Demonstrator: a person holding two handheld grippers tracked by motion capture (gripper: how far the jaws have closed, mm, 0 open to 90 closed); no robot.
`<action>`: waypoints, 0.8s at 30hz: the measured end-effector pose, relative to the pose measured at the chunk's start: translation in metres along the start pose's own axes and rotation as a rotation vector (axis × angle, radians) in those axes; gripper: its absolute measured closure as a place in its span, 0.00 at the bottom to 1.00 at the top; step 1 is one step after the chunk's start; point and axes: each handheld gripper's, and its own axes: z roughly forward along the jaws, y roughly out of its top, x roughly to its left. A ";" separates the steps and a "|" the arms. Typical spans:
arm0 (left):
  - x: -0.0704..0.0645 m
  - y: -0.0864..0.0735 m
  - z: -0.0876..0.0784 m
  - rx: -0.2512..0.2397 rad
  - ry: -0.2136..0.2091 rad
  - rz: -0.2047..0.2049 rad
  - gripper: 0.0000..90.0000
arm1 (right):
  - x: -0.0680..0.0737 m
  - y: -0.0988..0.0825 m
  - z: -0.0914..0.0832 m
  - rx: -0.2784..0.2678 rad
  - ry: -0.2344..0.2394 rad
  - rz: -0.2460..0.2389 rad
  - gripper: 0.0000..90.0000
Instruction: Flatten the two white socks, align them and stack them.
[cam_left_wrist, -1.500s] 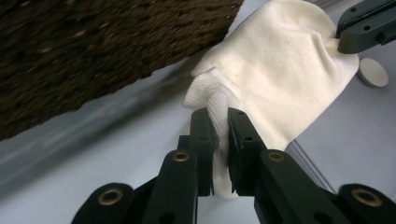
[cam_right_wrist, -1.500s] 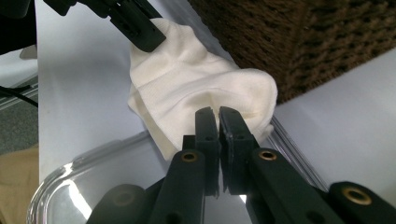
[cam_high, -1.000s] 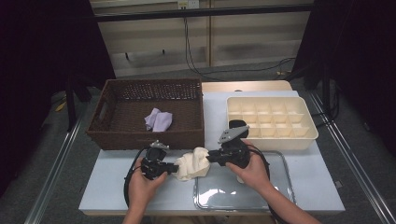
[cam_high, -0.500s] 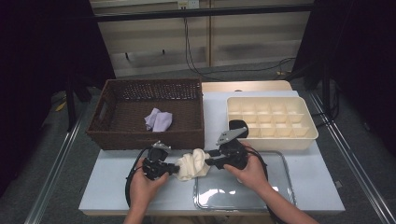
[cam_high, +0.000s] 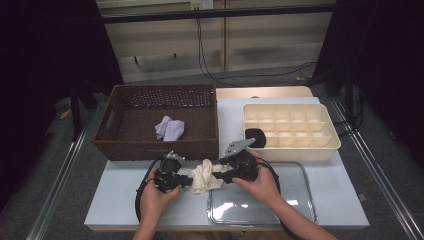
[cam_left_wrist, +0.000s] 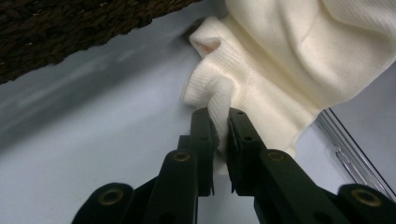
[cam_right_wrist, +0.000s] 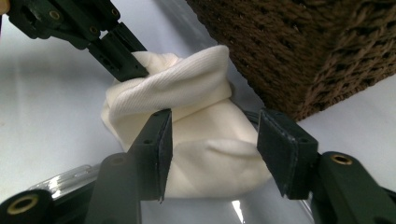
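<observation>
A cream ribbed cloth (cam_high: 204, 176) lies bunched on the white table just in front of the wicker basket (cam_high: 155, 150). My left gripper (cam_high: 189, 181) is shut on a fold at its left edge; in the left gripper view the jaws (cam_left_wrist: 223, 122) pinch that fold of the cloth (cam_left_wrist: 280, 60). My right gripper (cam_high: 220, 175) stands at the cloth's right side. Its jaws have just been opening and now straddle the bundle (cam_right_wrist: 196, 98) with a gap, so the gripper (cam_right_wrist: 212, 126) is open. The left gripper's tips (cam_right_wrist: 133, 65) show at the far side.
A lilac cloth (cam_high: 170, 128) lies inside the basket. A cream compartment tray (cam_high: 292, 152) sits at the right, with a black round object (cam_high: 255, 136) beside it. A clear plastic tray (cam_high: 260, 205) lies at the table's front, partly under the cloth and right hand.
The right gripper's jaws have spread apart and let go of the cream cloth, and the hand has shifted slightly left and lower. The left gripper has stayed shut on the cloth.
</observation>
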 end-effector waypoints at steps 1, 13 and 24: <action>0.000 0.000 0.000 0.000 0.000 -0.001 0.91 | 0.001 0.001 0.001 0.005 0.003 0.004 0.54; 0.000 0.000 0.001 0.000 -0.001 0.004 0.91 | -0.001 -0.010 0.005 0.090 0.046 0.007 0.94; -0.001 0.001 0.002 0.002 -0.001 0.007 0.91 | -0.009 -0.030 -0.031 0.040 0.049 0.042 0.94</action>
